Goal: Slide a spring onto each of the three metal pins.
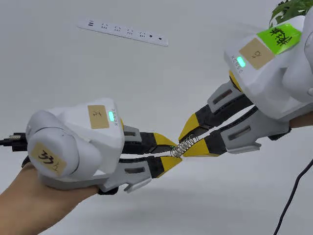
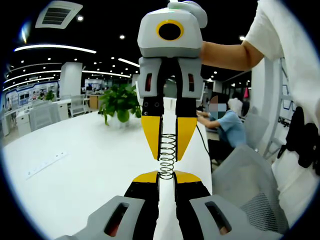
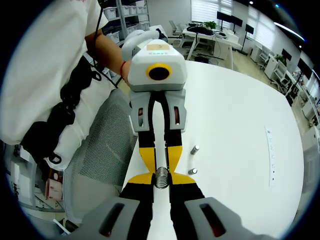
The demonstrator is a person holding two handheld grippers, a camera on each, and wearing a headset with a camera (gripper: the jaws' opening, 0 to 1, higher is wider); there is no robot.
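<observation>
A small coil spring hangs in the air between the tips of both grippers. My right gripper comes in from the upper right and is shut on the spring. My left gripper points right from the person's hand. Its jaws are closed on a thin metal pin whose tip meets the spring's end. In the right gripper view the spring is seen end-on between my own tips. Two more short metal pins stand on the white table below.
A white power strip lies at the far side of the table. A potted plant stands at the back right. A grey mesh chair sits at the table's edge. A black cable runs along the right.
</observation>
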